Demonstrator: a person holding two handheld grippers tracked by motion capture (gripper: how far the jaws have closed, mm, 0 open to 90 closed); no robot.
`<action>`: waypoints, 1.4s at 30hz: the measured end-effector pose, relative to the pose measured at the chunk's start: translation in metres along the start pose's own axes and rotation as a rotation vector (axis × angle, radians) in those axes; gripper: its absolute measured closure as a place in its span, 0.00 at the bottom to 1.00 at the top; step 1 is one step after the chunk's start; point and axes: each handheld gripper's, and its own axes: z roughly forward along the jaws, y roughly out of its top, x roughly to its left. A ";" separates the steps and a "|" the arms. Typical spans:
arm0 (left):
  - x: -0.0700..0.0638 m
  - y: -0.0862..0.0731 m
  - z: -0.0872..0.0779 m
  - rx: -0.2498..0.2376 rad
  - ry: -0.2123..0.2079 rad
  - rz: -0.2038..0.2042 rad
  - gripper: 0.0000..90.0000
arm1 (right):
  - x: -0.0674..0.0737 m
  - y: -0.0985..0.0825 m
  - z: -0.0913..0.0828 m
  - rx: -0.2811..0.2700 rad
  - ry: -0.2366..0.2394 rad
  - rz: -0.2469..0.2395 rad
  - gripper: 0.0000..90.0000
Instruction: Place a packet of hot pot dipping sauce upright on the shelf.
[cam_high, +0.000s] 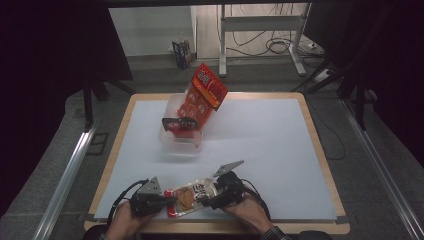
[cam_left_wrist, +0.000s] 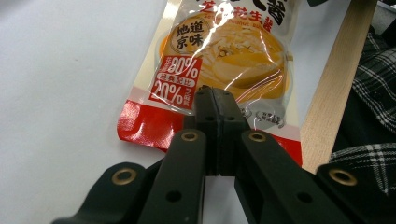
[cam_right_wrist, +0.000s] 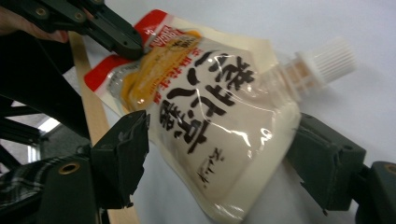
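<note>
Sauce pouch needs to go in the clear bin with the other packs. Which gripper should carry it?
Left, probably. The left gripper is shut on the sauce pouch at its red end; the right gripper is open around its sides.

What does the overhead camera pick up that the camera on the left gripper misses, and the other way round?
High view alone: the clear plastic tub holding a red packet, and the right gripper around the pouch's spout end. Left gripper view alone: the fine print on the pouch, its red bottom seam, and the left gripper pinched shut on that end. Both share the sauce pouch, the white table mat and its wooden edge.
</note>
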 end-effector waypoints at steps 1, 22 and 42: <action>0.000 0.000 0.000 -0.001 -0.001 -0.004 1.00 | 0.000 0.000 0.001 -0.003 0.007 0.003 0.26; -0.005 0.003 -0.001 0.020 0.032 0.032 1.00 | -0.002 0.021 0.001 -0.142 0.227 0.115 0.85; 0.004 0.004 -0.019 -0.198 0.042 -0.036 0.38 | 0.006 0.047 -0.051 -0.209 0.104 -0.019 0.94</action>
